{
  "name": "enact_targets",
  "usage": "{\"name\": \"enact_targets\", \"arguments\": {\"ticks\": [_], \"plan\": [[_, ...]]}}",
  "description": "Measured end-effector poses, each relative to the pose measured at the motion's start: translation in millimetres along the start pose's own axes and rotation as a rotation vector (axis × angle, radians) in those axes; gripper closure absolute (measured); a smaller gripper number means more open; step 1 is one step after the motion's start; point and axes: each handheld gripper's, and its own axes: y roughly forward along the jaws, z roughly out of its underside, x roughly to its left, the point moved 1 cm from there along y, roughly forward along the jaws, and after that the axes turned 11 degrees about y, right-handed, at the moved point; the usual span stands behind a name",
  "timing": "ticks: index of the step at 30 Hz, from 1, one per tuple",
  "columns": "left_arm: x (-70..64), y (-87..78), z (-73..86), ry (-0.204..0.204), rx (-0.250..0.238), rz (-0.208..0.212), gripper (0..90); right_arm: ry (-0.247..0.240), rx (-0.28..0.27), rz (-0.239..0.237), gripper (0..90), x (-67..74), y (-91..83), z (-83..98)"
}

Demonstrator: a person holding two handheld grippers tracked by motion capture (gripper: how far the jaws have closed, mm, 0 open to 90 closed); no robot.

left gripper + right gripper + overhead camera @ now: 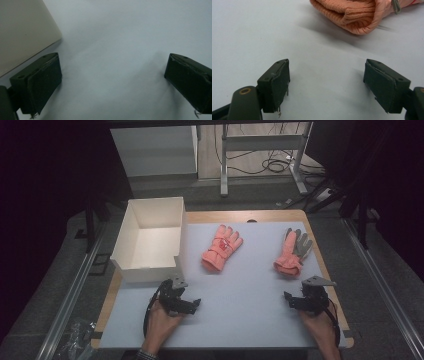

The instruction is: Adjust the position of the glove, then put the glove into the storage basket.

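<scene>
While fingers gape, right gripper [325,82] faces glove [352,15].

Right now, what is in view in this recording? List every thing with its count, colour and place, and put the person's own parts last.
glove near the middle: 1, pink with red marks, on the mat beside the box, fingers pointing away from the person.
glove on the right: 1, pink with grey palm, on the mat ahead of the right gripper, cuff toward it.
box: 1, white, open top, at the mat's left edge, nothing seen inside.
mat: 1, pale blue-grey, covering the table.
table: 1, wood edge showing around the mat.
frame: 1, grey metal, on the floor beyond the table, with black cables.
left gripper: 1, black, jaws open, over the mat near the box corner.
right gripper: 1, black, jaws open, nothing between them.
hands: 2, at the bottom edge, one behind each gripper.
</scene>
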Motion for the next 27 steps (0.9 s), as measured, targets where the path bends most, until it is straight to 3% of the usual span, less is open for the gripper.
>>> {"name": "enact_targets", "arguments": {"ticks": [12, 27], "plan": [[0.2, 0.0, 0.5, -0.001, -0.005, 0.001, 1.2, -0.014, 0.014, -0.017, 14.5, 1.2, 1.3, -0.1], [0.1, 0.1, 0.6, -0.002, -0.008, 0.0, 1.2, -0.002, 0.02, -0.018, 15.2, 0.9, 0.8, -2.1]]}}
